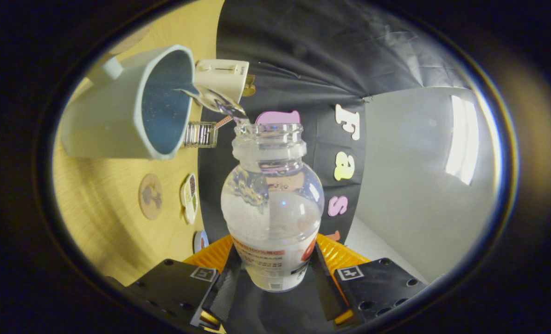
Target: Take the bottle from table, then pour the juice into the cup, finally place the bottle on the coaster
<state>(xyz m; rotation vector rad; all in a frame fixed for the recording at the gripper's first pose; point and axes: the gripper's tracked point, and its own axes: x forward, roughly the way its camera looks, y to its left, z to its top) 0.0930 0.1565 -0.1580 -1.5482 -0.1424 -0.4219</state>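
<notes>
Fingers [274, 278] pinch the bottle [272, 199] low on its body, both pressing its sides; it's tipped, juice [215, 99] streaming from the neck into the cup [127, 104] just beyond. Keep tilt steady w/ the mouth over the rim, ease back before it splashes; coaster [150, 196] waits on the surface [99, 222] nearby.

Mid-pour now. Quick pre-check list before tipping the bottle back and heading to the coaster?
1. Grip: tongs shut on the bottle, one finger on each side of its lower body: ok.
2. Stream: liquid leaves the bottle mouth and lands inside the cup: ok.
3. Spill: no liquid seen on the table around the cup: ok.
4. Cup fill level: hidden by the angle: cannot tell.
5. Bottle contents: liquid is left in it, so tip back slowly: ok.
6. Coaster: lies bare on the table beside the cup: ok.
</notes>
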